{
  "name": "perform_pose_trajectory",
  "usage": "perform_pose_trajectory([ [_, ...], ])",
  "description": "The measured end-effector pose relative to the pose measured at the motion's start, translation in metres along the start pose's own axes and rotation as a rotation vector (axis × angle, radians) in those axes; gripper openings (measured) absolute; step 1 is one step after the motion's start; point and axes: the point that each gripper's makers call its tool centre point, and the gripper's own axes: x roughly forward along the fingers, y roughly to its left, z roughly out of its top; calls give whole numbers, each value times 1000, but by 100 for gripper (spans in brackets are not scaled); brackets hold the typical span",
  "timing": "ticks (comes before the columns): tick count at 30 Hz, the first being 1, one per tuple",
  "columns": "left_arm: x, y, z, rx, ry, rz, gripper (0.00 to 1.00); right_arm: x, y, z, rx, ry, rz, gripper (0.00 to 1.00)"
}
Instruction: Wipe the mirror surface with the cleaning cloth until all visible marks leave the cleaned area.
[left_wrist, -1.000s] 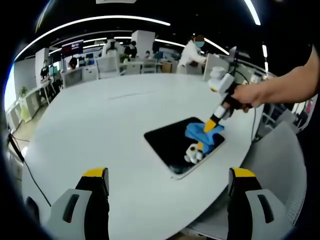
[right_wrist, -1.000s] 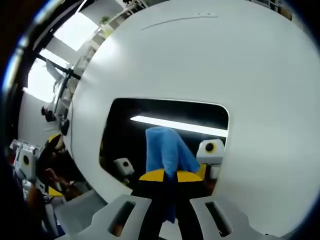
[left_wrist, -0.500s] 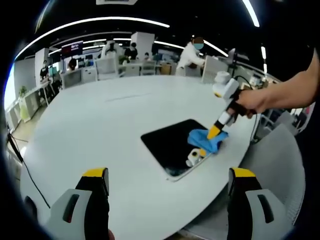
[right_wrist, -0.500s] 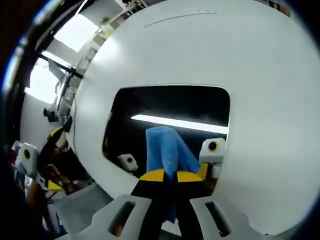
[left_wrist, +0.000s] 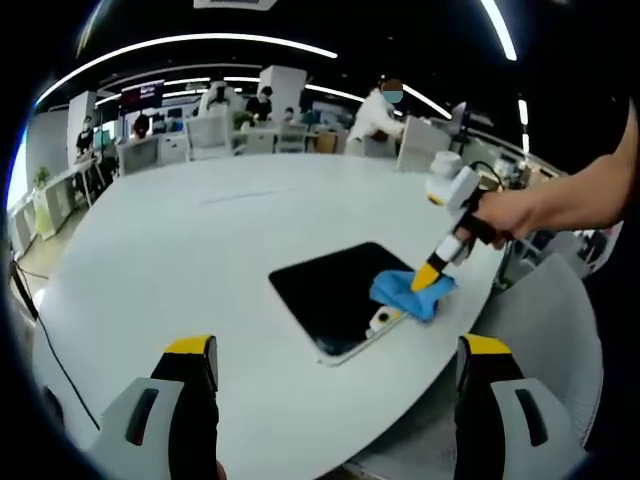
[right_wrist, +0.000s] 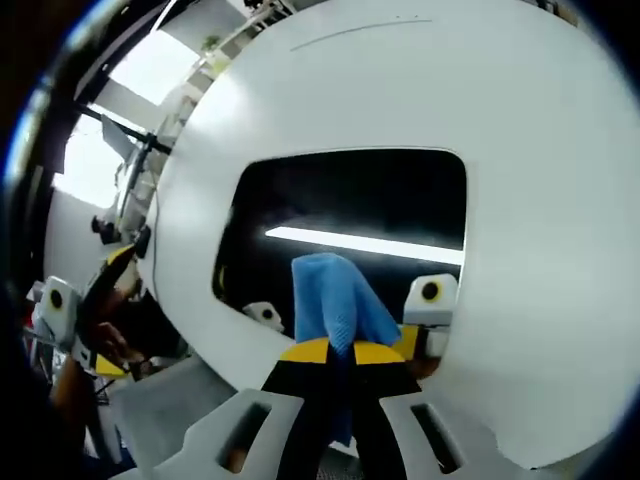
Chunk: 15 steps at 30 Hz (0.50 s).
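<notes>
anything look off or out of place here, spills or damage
Nothing stands out. The mirror lies flat on the white table, near its edge, and the right gripper presses the blue cloth onto the mirror's corner. No spills or cracks visible.

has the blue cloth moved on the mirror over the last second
Yes. In the left gripper view the blue cloth, held by the right gripper, has slid toward the mirror's near right corner.
</notes>
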Motion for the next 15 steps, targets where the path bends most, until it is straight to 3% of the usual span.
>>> perform_pose_trajectory([
  [15,-2,-1,-1,-2,7,-3,100,-2,-4,-3,-7,0,-3,1],
])
